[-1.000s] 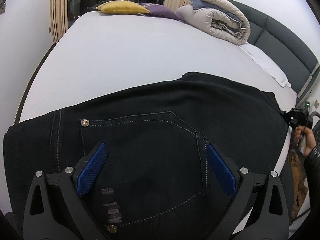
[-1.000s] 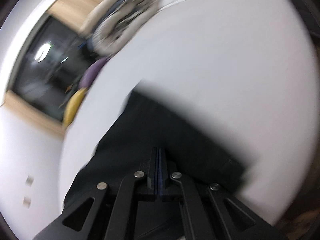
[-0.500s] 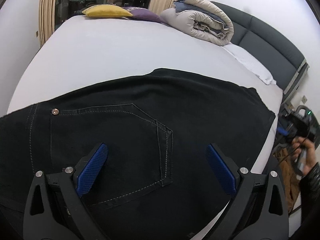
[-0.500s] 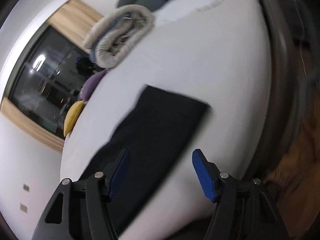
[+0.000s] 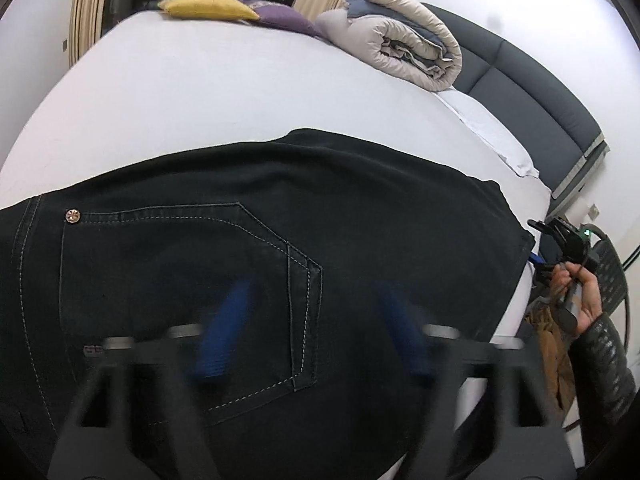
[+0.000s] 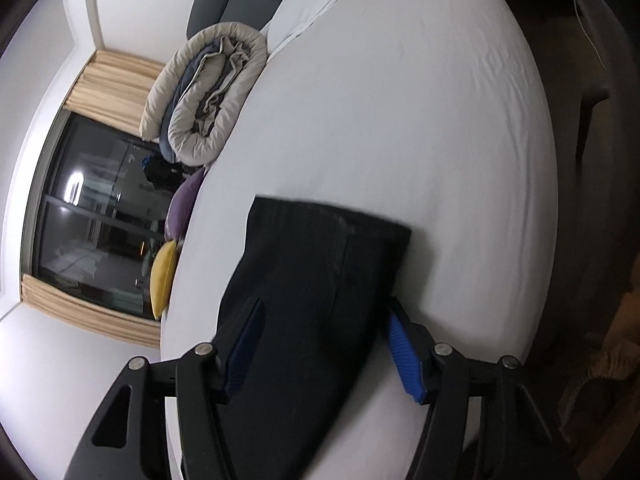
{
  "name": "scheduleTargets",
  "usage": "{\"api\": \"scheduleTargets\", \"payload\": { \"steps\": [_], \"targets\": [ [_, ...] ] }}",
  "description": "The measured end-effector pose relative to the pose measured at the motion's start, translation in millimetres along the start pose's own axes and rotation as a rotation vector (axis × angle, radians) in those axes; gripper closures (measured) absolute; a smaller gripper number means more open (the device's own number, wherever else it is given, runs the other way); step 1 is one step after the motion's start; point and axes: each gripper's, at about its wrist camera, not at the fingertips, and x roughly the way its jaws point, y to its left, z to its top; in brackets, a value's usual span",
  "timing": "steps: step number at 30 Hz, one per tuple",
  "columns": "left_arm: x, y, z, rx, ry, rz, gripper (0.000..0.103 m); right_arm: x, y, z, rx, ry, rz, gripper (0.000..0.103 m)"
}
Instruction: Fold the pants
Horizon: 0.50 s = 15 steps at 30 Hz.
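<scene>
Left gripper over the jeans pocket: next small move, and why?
Probably finish the pinch. The left gripper is closing, its blurred blue fingers straddling the back pocket of the black jeans, which lie flat on the bed. The right gripper hangs open over the leg end.

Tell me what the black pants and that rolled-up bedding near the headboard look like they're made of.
The pants look like black denim, matte: pale contrast stitching outlines the back pocket, and a metal rivet sits at its corner. The rolled bedding looks like a padded duvet in smooth beige fabric with a grey-blue inner side; its puffy, rounded folds suggest soft filling, though the exact fibre can't be told.
</scene>
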Motion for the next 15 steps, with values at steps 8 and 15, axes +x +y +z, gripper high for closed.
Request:
{"api": "scheduleTargets", "payload": {
  "steps": [8,15],
  "targets": [
    [17.0,-4.1,4.5,0.004,0.054,-0.010,0.081,8.0,0.0,21.5,0.009,-0.013,0.033,0.052],
    [30.3,15.8,0.9,-0.088,0.074,-0.074,0.082,12.1,-23.0,35.6,0.041,0.008,0.059,0.093]
  ]
}}
